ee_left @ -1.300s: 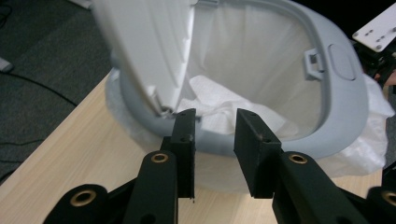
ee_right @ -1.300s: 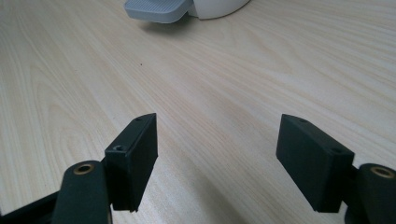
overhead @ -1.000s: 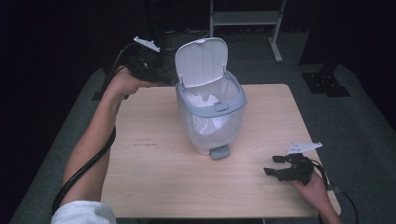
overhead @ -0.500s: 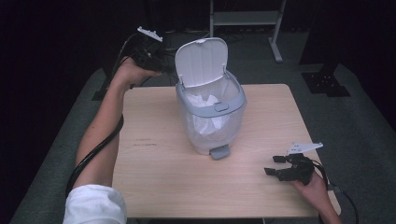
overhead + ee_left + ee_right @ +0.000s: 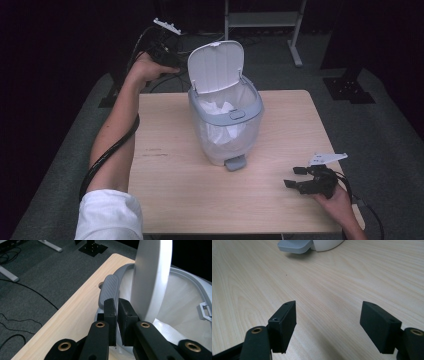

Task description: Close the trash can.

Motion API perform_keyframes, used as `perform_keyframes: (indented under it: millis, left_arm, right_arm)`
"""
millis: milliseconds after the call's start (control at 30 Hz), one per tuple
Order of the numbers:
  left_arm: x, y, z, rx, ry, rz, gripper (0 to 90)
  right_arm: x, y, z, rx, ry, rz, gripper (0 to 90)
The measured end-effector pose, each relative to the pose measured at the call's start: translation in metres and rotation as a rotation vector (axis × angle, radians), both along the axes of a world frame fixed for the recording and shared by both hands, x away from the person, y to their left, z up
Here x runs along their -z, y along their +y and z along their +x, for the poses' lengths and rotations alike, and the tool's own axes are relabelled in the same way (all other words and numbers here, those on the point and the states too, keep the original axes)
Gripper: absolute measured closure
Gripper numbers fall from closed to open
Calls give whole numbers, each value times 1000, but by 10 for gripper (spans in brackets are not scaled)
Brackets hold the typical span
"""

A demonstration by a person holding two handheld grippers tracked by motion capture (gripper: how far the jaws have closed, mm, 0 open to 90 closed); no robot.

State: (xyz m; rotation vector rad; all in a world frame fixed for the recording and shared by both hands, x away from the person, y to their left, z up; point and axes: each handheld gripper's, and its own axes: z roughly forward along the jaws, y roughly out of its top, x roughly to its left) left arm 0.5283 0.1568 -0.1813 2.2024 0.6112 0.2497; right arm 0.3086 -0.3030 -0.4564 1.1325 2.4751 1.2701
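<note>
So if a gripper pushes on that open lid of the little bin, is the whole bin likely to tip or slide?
Probably it slides or rocks. The bin looks like thin translucent plastic holding just a liner, so likely light. Its raised lid stands tall, so a push there gets leverage. The wood table looks smooth, offering little grip.

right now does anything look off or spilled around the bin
Nothing stands out. The bin stands upright on the table with its lid up and a white liner inside; nothing is spilled. The left gripper is shut behind the lid, the right gripper open near the table's edge.
</note>
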Motion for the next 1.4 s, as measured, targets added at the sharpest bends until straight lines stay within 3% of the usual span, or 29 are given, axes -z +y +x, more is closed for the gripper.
perform_keyframes:
  millis: [133,433,933,1400]
  left_arm:
    - [-4,-4,-4,33,-5,-10,850]
    - [-9,-23,-18,120,-15,32,846]
    - [-5,-46,-40,197,-34,80,833]
    - [0,-62,-50,245,-41,105,794]
  right_arm:
    - [0,0,-1,2,-2,3,282]
    - [2,0,-3,-1,7,0,282]
    - [0,-3,-8,-2,2,9,282]
    - [-1,1,-6,-12,-6,-2,282]
